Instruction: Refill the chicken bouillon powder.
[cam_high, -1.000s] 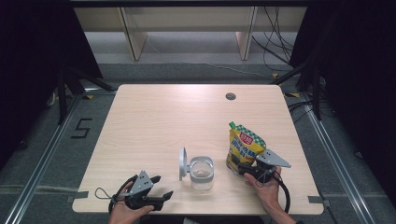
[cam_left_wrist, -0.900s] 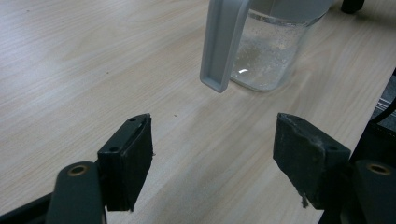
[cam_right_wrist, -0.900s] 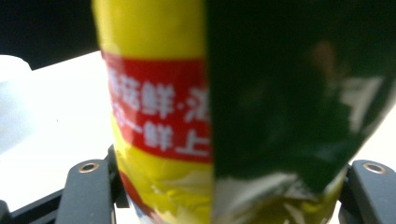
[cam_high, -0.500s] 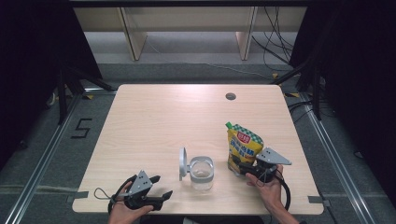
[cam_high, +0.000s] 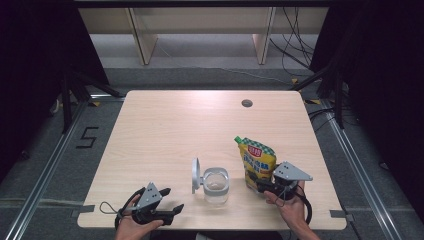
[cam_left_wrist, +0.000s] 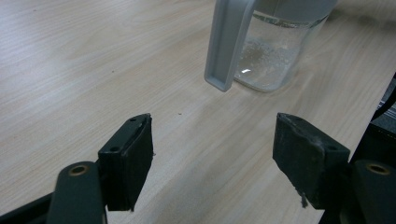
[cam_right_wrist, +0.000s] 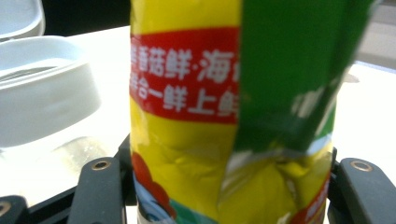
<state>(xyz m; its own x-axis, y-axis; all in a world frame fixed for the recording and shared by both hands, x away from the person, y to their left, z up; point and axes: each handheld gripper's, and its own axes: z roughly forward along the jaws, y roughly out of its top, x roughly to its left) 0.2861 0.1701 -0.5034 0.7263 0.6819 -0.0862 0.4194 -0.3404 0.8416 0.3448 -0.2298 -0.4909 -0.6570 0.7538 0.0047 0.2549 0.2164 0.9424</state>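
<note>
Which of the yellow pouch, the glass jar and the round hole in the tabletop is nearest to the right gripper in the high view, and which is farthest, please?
Measured from the right gripper:
1. Yellow pouch: between its jaws, standing at the table's near right.
2. Glass jar: just to the left, lid hinged open.
3. Round hole: far side of the table, well beyond both.

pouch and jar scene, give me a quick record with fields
surface: wooden table
pouch: yellow and green pouch, upright at the table's right, between the right gripper's jaws
jar: clear glass jar, open, its grey lid swung up at its left
right gripper: jaws have just been closing, pressed on the pouch's lower part
left gripper: open, nothing between its jaws, near the front edge, apart from the jar
</note>
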